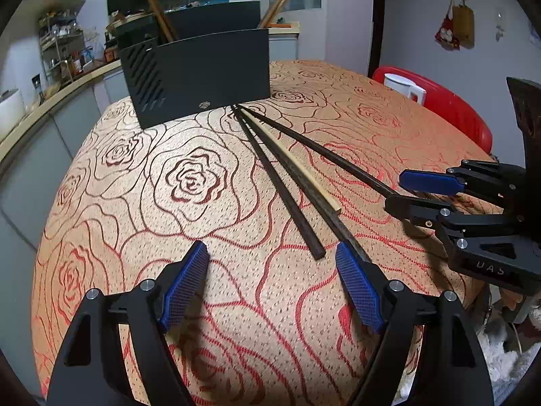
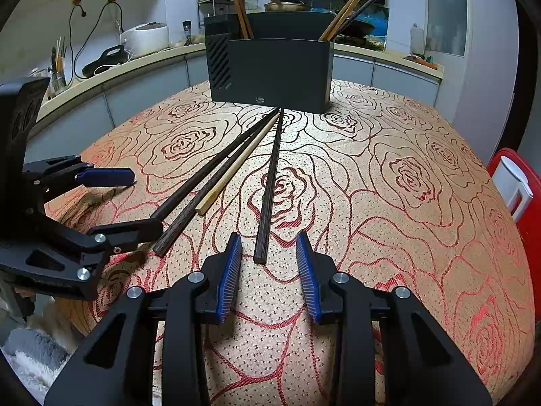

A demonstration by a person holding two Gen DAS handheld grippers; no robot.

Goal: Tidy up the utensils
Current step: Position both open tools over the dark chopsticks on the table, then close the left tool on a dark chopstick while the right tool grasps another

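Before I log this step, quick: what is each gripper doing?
Left gripper: jaws wide open, holding nothing.
Right gripper: jaws open, narrower, either side of a dark chopstick end, pads not yet touching it.

A round table [image 2: 422, 203] stands in a kitchen under a tan cloth woven with red and dark brown roses. Behind the table a long counter [image 2: 142, 62] with a pale top and grey cabinet fronts curves along the wall. On the counter, left of the table, sit a white rice cooker [image 2: 145, 38] and a black appliance [image 2: 106, 57], with black cords hanging from hooks on the white wall above. A wire shelf rack [image 1: 62, 47] full of jars stands further along. Right of the table is a red chair [image 1: 449, 105] with a white jug [image 1: 405, 88] on it. Cloth bags [image 1: 454, 27] hang on the wall beyond the chair.
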